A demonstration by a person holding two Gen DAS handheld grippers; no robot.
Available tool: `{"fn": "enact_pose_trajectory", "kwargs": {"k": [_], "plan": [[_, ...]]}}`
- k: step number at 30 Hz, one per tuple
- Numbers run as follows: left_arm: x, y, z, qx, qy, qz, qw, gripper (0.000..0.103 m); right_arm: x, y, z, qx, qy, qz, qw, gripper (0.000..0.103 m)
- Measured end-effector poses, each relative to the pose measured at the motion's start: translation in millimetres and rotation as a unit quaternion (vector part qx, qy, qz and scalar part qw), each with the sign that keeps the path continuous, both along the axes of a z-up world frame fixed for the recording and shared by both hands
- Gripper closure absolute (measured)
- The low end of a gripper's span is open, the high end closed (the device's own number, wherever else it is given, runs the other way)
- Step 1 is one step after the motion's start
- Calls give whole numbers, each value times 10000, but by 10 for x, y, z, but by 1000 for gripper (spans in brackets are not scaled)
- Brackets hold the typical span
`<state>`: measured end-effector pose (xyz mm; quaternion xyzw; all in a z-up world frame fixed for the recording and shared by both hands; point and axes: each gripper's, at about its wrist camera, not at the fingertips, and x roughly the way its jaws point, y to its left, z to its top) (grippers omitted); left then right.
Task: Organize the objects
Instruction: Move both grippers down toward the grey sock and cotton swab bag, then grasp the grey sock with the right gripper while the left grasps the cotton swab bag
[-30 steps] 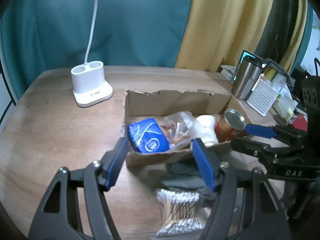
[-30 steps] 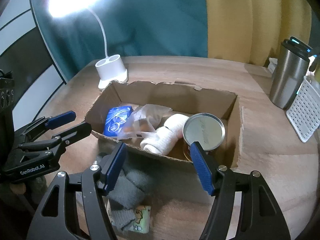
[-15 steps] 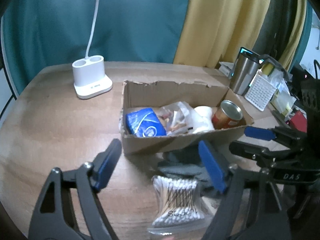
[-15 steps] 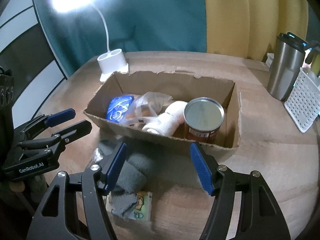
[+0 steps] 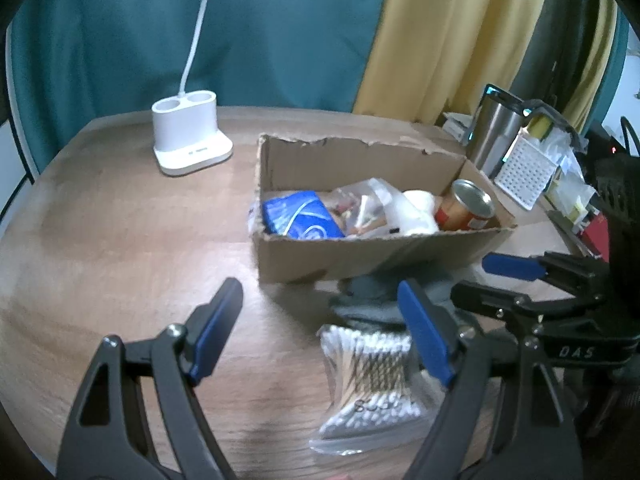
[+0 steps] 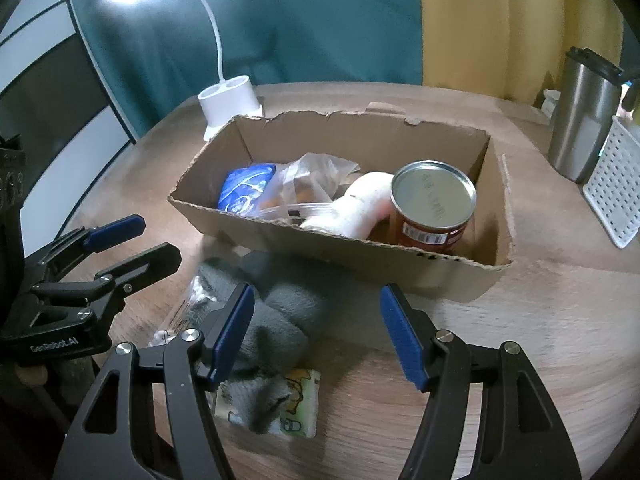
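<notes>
Left gripper (image 5: 320,328) first: its fingers have just been spreading and stand released, nothing between them, bare table (image 5: 120,240) under the gap. The right-hand blue pad hangs over a clear bag of cotton swabs (image 5: 370,376); dark print on the bag is too blurred to read. Right gripper (image 6: 318,332) is released too, fingers apart and empty, a grey sock (image 6: 280,312) lying beneath its left pad. Writing: "GenRobot.AI" on the left gripper's body as the right camera sees it, "DAS" on the right gripper's body in the left view. Under the sock, at 6 o'clock, a small pale packet (image 6: 296,408) with a cartoon print; wording unreadable.

Out at 12 o'clock sits the cardboard box (image 6: 400,260), torn rim, open top. Inside: a blue packet (image 6: 246,188), a clear plastic bag (image 6: 308,184), a white roll (image 6: 360,204), and a red-labelled can (image 6: 434,208) with a barcode, upright at the box's right end.

Beyond, at 11 o'clock, a white lamp base (image 5: 188,136). At 2 o'clock a steel tumbler (image 6: 582,120) and a white perforated basket (image 6: 616,184) near the table edge. Open tabletop lies wide at 9 o'clock in the left view and at 4 o'clock in the right view.
</notes>
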<state>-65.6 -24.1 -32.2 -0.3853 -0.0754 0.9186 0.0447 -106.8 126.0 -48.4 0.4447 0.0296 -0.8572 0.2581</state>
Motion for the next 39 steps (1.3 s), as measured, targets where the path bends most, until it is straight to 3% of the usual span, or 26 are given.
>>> {"fn": "enact_pose_trajectory", "kwargs": {"k": [11, 13, 23, 28, 39], "plan": [[14, -67, -155, 7, -147, 3, 9999, 22, -39, -137, -220, -17, -238, 142, 9996, 34], [8, -68, -167, 9, -169, 11, 9999, 22, -42, -165, -259, -29, -290, 194, 9994, 40], [31, -44, -225, -33, -257, 0, 9997, 22, -57, -162, -304, -128, -369, 297, 9988, 49], [45, 3, -211, -75, -254, -30, 9996, 22, -26, -132, -271, -192, -279, 317, 9989, 62], [95, 220, -239, -174, -355, -262, 9989, 22, 64, 131, -138, -293, -44, 88, 9995, 65]]}}
